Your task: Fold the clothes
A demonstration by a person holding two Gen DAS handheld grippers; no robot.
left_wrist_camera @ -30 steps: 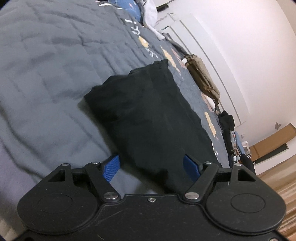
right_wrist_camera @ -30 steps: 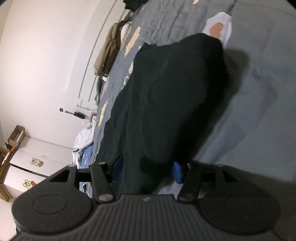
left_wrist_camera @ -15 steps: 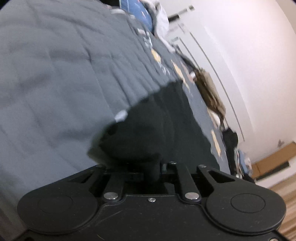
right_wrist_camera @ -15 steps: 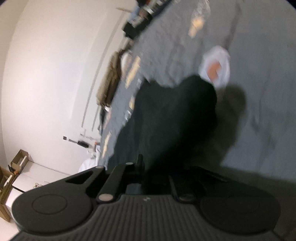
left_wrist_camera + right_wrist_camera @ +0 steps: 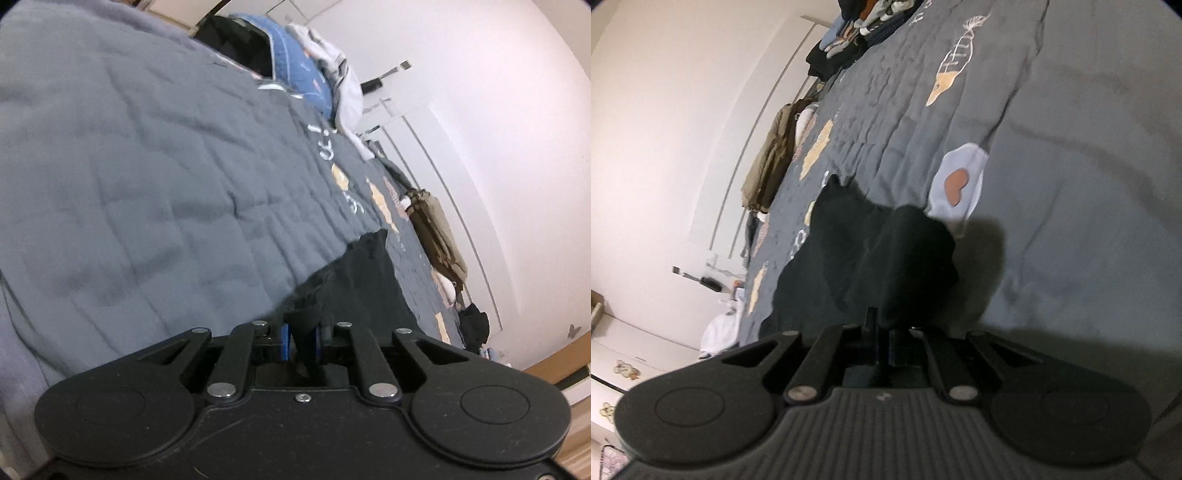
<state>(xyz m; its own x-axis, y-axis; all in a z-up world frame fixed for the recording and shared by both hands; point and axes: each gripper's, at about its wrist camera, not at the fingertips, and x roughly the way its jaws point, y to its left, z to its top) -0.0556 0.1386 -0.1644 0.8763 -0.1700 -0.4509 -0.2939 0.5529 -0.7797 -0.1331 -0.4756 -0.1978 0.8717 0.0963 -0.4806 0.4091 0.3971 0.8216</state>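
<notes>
A black garment [image 5: 354, 284] lies bunched on the grey quilted bedspread [image 5: 147, 177]. My left gripper [image 5: 301, 338] is shut on a fold of its near edge, the cloth pinched between the blue pads. In the right wrist view the same black garment [image 5: 871, 254] rises in a dark hump from the bedspread [image 5: 1071, 184]. My right gripper [image 5: 884, 339] is shut on its near edge, and the fingertips are mostly hidden by the cloth.
A blue pillow [image 5: 295, 70] and white bedding [image 5: 340, 81] lie at the far end of the bed. An olive jacket [image 5: 436, 232] hangs by the wall. A pile of folded clothes [image 5: 857, 33] sits at the far edge of the bed.
Both grippers were open around the garment's near edge a second ago; they have closed on it and lifted, drawing the cloth up into a bunch.
</notes>
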